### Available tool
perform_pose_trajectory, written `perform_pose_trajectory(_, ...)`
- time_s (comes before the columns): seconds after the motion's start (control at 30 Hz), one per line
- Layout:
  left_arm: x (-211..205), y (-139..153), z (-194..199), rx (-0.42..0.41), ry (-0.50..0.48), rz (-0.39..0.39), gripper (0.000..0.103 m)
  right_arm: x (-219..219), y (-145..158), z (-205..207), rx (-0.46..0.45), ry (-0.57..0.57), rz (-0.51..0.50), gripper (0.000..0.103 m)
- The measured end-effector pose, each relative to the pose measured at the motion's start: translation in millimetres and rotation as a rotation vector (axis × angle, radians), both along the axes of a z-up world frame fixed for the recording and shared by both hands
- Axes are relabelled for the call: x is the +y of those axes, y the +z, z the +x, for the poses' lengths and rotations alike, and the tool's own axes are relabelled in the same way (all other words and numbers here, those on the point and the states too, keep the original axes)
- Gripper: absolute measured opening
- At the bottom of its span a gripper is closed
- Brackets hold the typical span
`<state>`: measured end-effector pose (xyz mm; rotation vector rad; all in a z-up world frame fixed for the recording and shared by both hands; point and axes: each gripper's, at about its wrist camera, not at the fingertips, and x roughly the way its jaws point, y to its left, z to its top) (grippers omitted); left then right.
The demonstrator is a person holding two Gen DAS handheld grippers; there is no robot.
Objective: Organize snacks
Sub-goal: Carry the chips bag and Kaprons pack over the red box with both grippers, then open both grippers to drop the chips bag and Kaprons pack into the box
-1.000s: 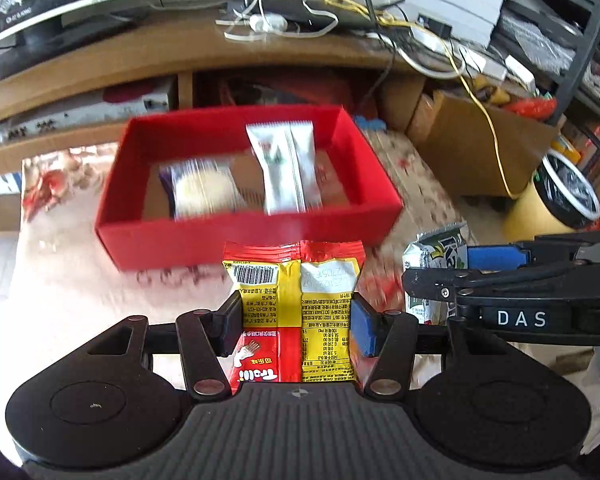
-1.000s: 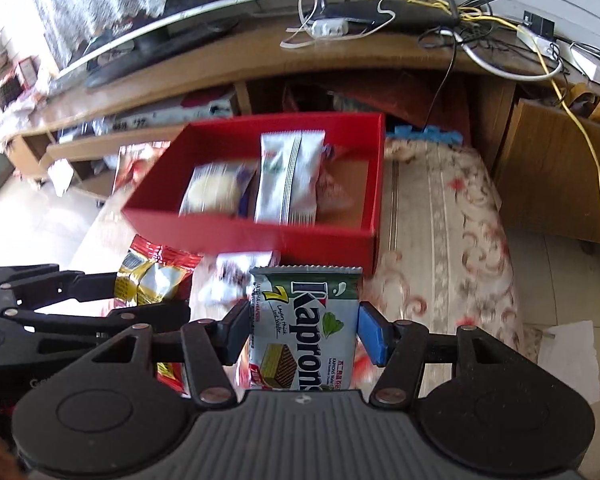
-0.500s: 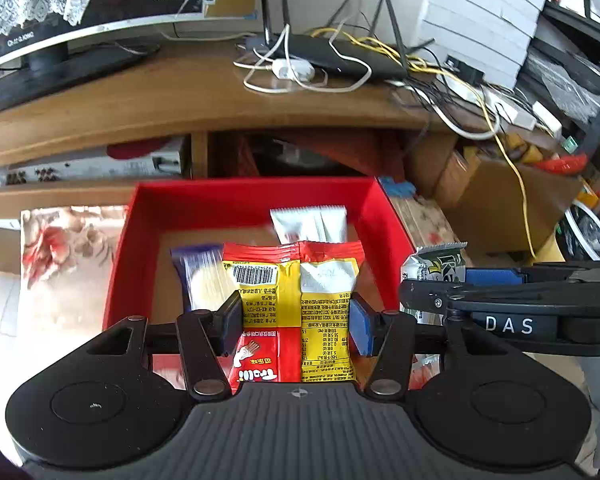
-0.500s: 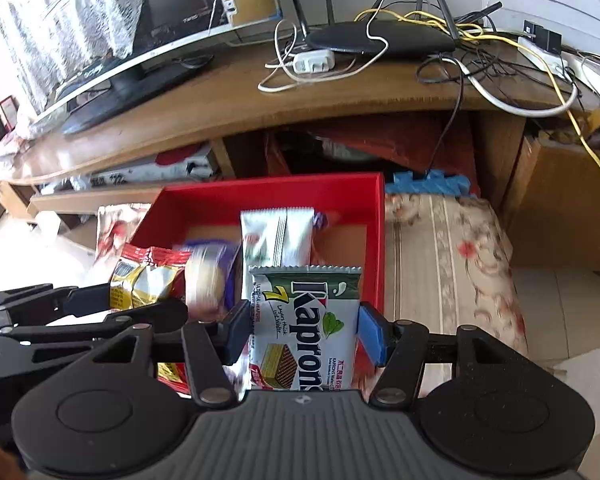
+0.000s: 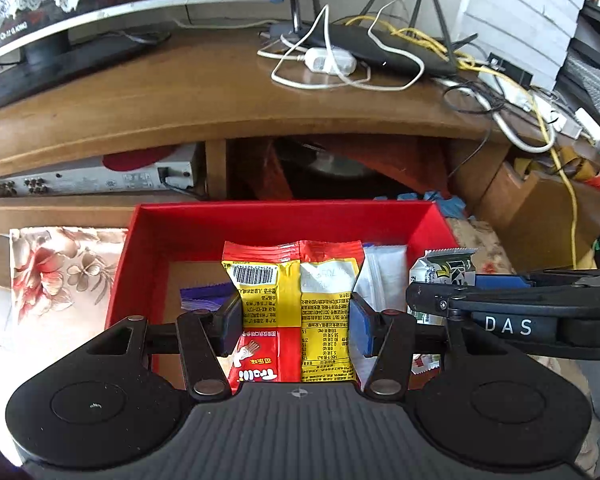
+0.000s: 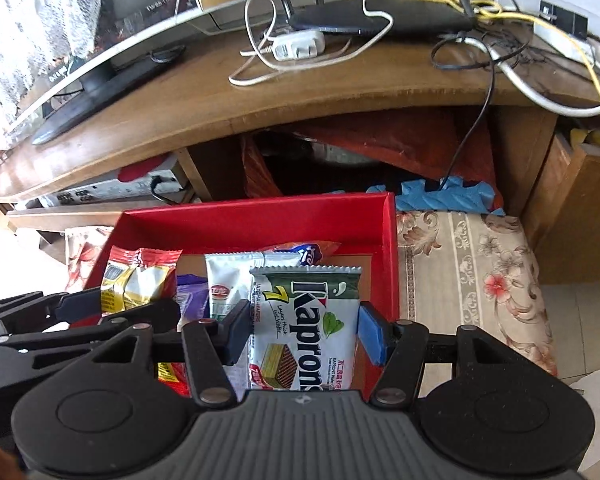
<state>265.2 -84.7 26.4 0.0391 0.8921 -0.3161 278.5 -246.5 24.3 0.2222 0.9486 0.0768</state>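
two crinkly foil packets are gripped, one per tool. the red-and-yellow packet (image 5: pixel 296 304) is clamped in the left tool (image 5: pixel 296 322), barcode side up, over the red box (image 5: pixel 276 220). only the right view shows the green-and-white wafer packet (image 6: pixel 306 328) in full, pinched by the right tool (image 6: pixel 304 330) above the box's right half; in the left view just its serrated top edge peeks out. a white sachet (image 6: pixel 228 280) and a purple wrapper (image 6: pixel 190 296) lie inside the rectangular box.

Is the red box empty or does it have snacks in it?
Not empty. The red box has a white packet and a purple packet inside.
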Motion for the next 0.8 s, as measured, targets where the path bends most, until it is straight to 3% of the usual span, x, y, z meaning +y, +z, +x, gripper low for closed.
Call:
perform_pose_trajectory(0.63,3,-32,17,0.044,0.047,0.054,0.064,10,-31,23,0.044,0.012,-0.065,0.057)
perform_pose_trajectory(0.8,7,-32,18,0.038,0.075,0.074,0.074,11,-32,25,0.047,0.006,-0.060,0.058)
